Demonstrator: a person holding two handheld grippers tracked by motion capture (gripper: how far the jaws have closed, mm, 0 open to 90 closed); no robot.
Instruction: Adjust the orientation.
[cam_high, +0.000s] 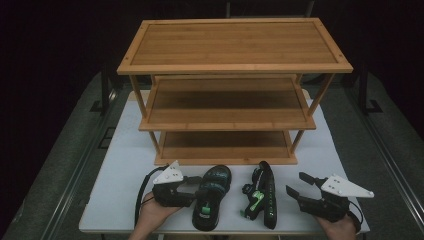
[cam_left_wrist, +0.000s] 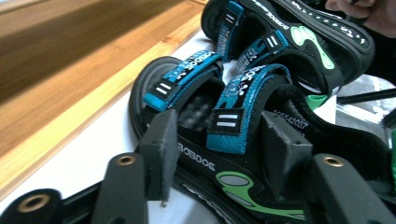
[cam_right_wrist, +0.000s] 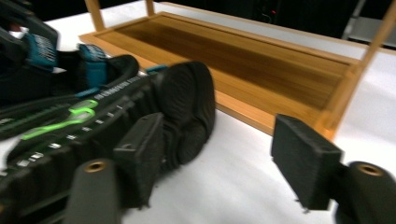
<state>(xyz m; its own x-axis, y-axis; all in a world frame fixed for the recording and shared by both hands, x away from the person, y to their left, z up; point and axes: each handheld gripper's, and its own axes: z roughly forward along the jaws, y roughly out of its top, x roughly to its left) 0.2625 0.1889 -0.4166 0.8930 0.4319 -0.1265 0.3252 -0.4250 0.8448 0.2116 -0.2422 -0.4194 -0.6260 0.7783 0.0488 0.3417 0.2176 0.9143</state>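
high: above, facing forward-down | gripper views: low, close | shared: sandals (cam_high: 235, 196), shelf (cam_high: 225, 150)

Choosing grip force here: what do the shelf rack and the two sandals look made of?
The shelf rack looks like bamboo or light wood with a smooth finish: strip grain, honey colour. The sandals seem to be moulded rubber or foam soles with woven blue fabric straps.

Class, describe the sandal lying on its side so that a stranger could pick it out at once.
Find the three-tier bamboo rack on the white table. In front of its lowest shelf lie two black sandals between the grippers. Yours is the sandal nearer the right gripper, tipped onto its edge, while its neighbour lies flat, straps upward.
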